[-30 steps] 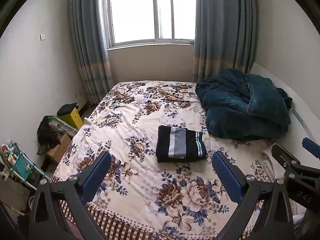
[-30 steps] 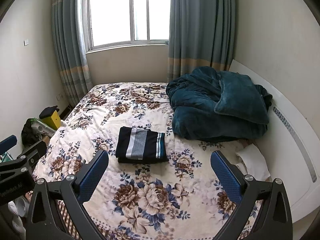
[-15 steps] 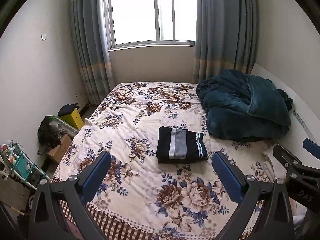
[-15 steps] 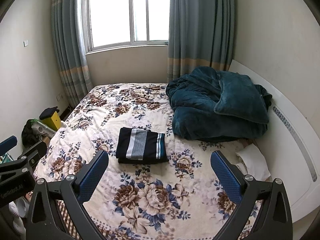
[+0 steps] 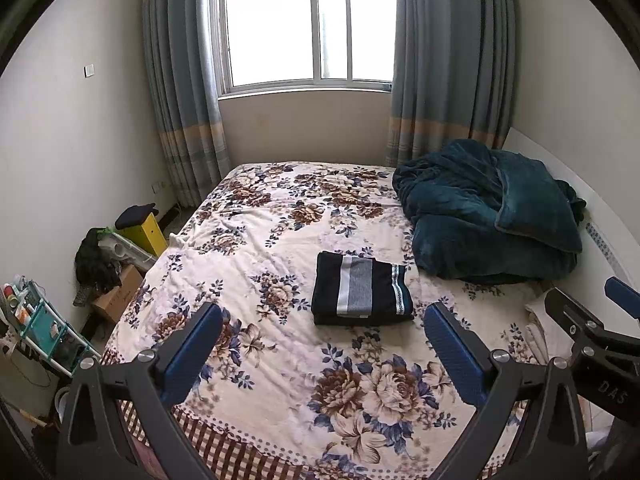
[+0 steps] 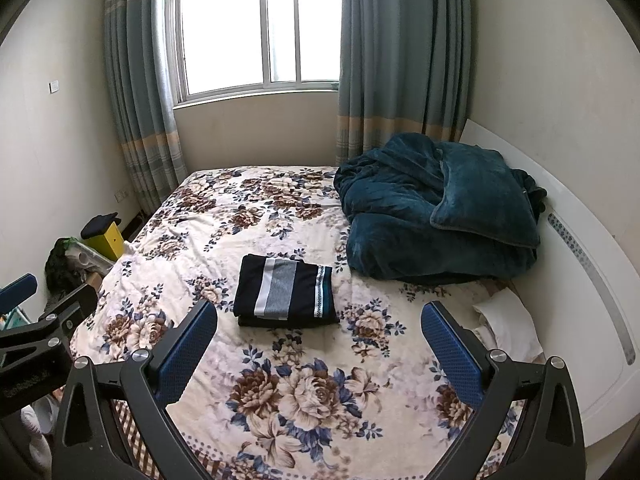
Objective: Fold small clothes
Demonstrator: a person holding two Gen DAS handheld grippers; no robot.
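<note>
Left tongs (image 5: pixel 323 334) wide apart, nothing between the blue pads, held above the near edge of the bed (image 5: pixel 248 364). Right tongs (image 6: pixel 319 330) also spread wide and empty, at about the same height just to the right; each pair shows at the edge of the other's view.

Bed covered with a floral quilt, checked trim at the near edge. Bare floral stretch between both tongs and the garment.

Folded garment (image 5: pixel 361 289) lies flat mid-bed, a dark navy rectangle with a white and grey stripe band and a teal patterned edge on its right side. It sits straight ahead of both tongs, apart from them, no contact. In the left view it lies slightly right of centre; in the right view (image 6: pixel 286 291) slightly left of centre, so it lies between the two, neither clearly nearer. Long axis runs left-right across the bed, stripes running front to back. Looks already folded into a neat stack; judged the fold is done or nearly so, and any coming move would be a reach forward and down.

Right of the garment, a heaped teal blanket (image 5: pixel 488 216) against the white headboard, near but not touching. White cloth (image 6: pixel 508 320) at right bed edge.

Far: window, grey-blue curtains. Left floor: clutter, yellow box (image 5: pixel 146 232).
</note>
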